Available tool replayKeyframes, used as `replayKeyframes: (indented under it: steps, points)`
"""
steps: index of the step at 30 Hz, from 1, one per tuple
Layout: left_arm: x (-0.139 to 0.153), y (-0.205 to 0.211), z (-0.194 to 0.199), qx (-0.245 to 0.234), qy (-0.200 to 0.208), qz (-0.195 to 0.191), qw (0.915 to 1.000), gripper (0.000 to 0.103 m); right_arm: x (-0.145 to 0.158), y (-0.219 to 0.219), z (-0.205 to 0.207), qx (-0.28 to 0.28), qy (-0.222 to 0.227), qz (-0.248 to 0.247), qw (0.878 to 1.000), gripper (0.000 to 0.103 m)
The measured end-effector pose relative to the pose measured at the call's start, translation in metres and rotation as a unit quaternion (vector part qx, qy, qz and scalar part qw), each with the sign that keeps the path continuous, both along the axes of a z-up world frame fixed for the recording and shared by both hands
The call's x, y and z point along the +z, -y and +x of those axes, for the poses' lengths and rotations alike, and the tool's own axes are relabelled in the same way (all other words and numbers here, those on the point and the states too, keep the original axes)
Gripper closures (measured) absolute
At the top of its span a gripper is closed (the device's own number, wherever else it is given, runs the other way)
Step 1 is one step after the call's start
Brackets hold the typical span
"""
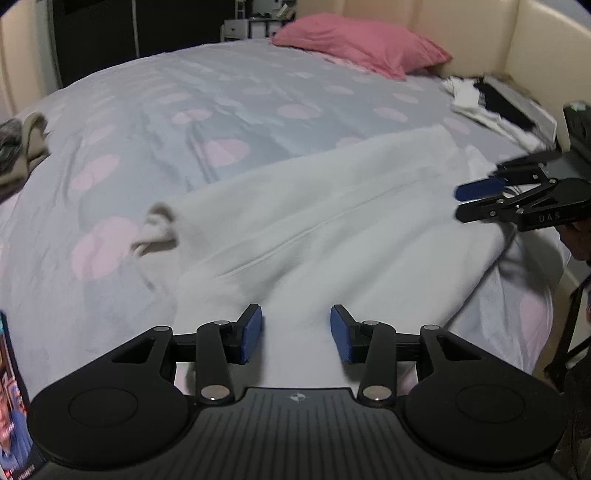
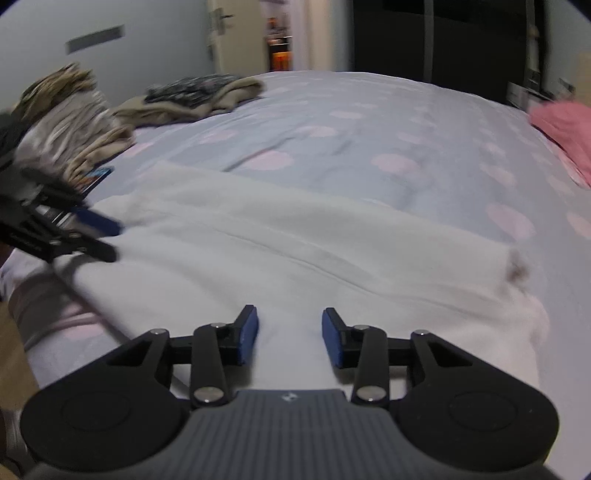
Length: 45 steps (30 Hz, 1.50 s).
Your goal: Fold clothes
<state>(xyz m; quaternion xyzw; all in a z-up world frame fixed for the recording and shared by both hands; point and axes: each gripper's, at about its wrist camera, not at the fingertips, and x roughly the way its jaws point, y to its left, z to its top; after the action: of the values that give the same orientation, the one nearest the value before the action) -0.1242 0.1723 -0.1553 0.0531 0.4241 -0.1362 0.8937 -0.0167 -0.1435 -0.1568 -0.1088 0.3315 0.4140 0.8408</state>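
Note:
A white garment (image 1: 314,229) lies spread across the near side of the bed, with a long seam along it and a bunched cuff (image 1: 157,230) at its left end. My left gripper (image 1: 296,334) hovers open over its near edge, nothing between the blue pads. The right gripper (image 1: 465,201) shows at the right of the left wrist view, over the garment's right end. From the right wrist view, the same garment (image 2: 295,240) stretches crosswise, and my right gripper (image 2: 290,338) is open above it. The left gripper (image 2: 107,236) appears blurred at the left edge.
The bed (image 1: 184,122) has a grey sheet with pink dots. A pink pillow (image 1: 354,40) lies at the head. Folded white and dark clothes (image 1: 491,105) sit by the cream headboard (image 1: 480,33). A pile of beige and patterned clothes (image 2: 85,122) lies at the other side.

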Motion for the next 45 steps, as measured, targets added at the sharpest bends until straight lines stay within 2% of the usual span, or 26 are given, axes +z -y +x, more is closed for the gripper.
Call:
replayKeyframes:
  steps: [4, 8, 11, 16, 22, 27, 33, 35, 40, 45]
  points:
    - [0.006, -0.003, -0.009, 0.002, 0.010, 0.004, 0.9999, 0.067, 0.005, 0.030, -0.002, -0.049, -0.001, 0.028, 0.998, 0.060]
    - [0.025, 0.002, -0.011, -0.032, 0.024, 0.019, 0.9990, 0.062, 0.016, 0.070, -0.007, -0.130, -0.017, 0.080, 0.988, 0.059]
    - [0.038, 0.006, -0.003, -0.046, 0.015, 0.028, 0.9985, 0.059, 0.017, 0.094, -0.012, -0.177, -0.014, 0.075, 0.981, 0.056]
    - [0.053, 0.027, 0.012, -0.084, -0.002, 0.037, 0.9958, 0.058, 0.013, 0.119, -0.023, -0.216, -0.009, 0.069, 0.974, 0.054]
    - [0.066, 0.085, 0.030, -0.160, -0.030, 0.081, 0.9833, 0.058, 0.012, 0.137, -0.028, -0.255, -0.005, 0.077, 0.964, 0.050]
    - [0.082, 0.144, 0.029, -0.209, -0.005, 0.131, 0.9692, 0.051, 0.010, 0.156, -0.028, -0.286, -0.009, 0.103, 0.953, 0.049]
    - [0.077, 0.211, 0.028, -0.237, 0.011, 0.123, 0.9637, 0.050, 0.005, 0.172, -0.029, -0.300, -0.018, 0.119, 0.946, 0.049]
    - [0.066, 0.232, 0.030, -0.233, 0.012, 0.123, 0.9646, 0.050, 0.005, 0.175, -0.028, -0.297, -0.028, 0.116, 0.947, 0.049]
    - [0.051, 0.252, 0.035, -0.196, -0.003, 0.082, 0.9771, 0.052, 0.018, 0.177, -0.025, -0.284, -0.058, 0.074, 0.954, 0.049]
    - [0.050, 0.259, 0.033, -0.167, -0.004, 0.084, 0.9823, 0.055, 0.048, 0.173, -0.020, -0.278, -0.059, 0.016, 0.959, 0.041]
